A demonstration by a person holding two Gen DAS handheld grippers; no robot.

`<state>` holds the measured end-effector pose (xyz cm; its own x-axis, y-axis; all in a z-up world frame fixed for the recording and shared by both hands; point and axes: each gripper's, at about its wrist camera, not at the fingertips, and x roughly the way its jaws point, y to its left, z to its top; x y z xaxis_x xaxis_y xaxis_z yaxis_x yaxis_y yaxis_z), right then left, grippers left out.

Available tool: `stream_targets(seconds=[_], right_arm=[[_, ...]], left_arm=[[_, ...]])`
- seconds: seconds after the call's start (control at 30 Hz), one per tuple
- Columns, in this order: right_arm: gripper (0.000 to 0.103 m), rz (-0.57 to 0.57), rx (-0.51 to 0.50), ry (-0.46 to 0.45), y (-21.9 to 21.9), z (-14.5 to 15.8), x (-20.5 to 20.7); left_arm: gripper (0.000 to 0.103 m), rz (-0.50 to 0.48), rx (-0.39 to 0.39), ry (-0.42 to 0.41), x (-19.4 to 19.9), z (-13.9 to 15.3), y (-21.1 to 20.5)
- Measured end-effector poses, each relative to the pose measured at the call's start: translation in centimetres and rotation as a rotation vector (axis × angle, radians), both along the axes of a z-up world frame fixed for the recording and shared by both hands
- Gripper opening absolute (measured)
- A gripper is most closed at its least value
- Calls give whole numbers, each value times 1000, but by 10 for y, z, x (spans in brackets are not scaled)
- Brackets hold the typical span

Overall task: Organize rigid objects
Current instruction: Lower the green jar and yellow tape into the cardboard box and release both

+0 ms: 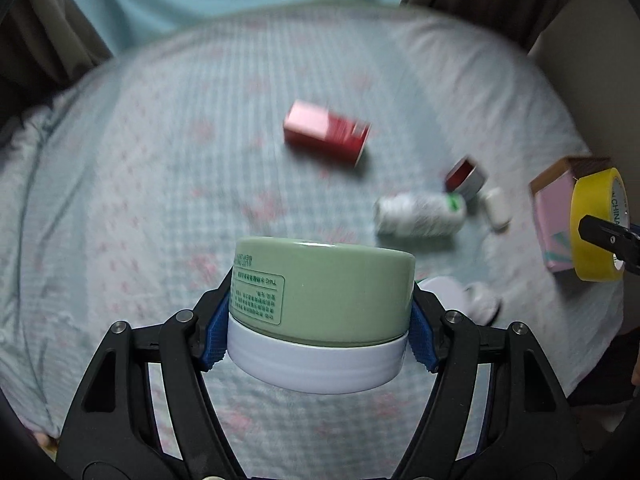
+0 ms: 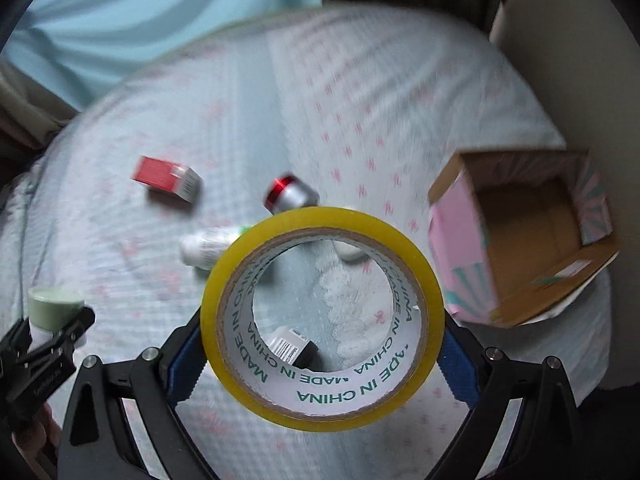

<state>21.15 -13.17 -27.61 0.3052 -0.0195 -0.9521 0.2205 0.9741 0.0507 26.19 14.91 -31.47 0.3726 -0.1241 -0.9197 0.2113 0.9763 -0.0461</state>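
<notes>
The green jar [image 1: 320, 292], hard, smooth and likely slippery, sits clamped across its sides in the left claw [image 1: 320, 320] above the bed [image 1: 160, 160], while the right claw [image 2: 320, 352] pinches the light, stiff tape roll [image 2: 320, 320] by its outer rim.

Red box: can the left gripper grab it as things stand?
Probably not. The left gripper is shut on the green jar, so its jaws are occupied. The red box itself lies uncovered on the bedspread, with nothing over it.
</notes>
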Motion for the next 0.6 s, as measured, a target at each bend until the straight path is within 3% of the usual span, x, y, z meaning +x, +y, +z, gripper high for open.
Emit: stream_targets(seconds=[0.17, 0.3, 0.47, 0.6], right_arm=[[97, 34, -13, -83, -12, 61, -7], [97, 17, 6, -144, -53, 101, -14], [97, 21, -24, -178, -112, 127, -25], [97, 47, -47, -177, -160, 130, -32]], left_arm=[[68, -20, -32, -72, -13, 57, -25], [68, -39, -62, -125, -21, 97, -59], [68, -53, -85, -188, -33, 133, -118], [68, -61, -94, -209, -41, 152, -176]])
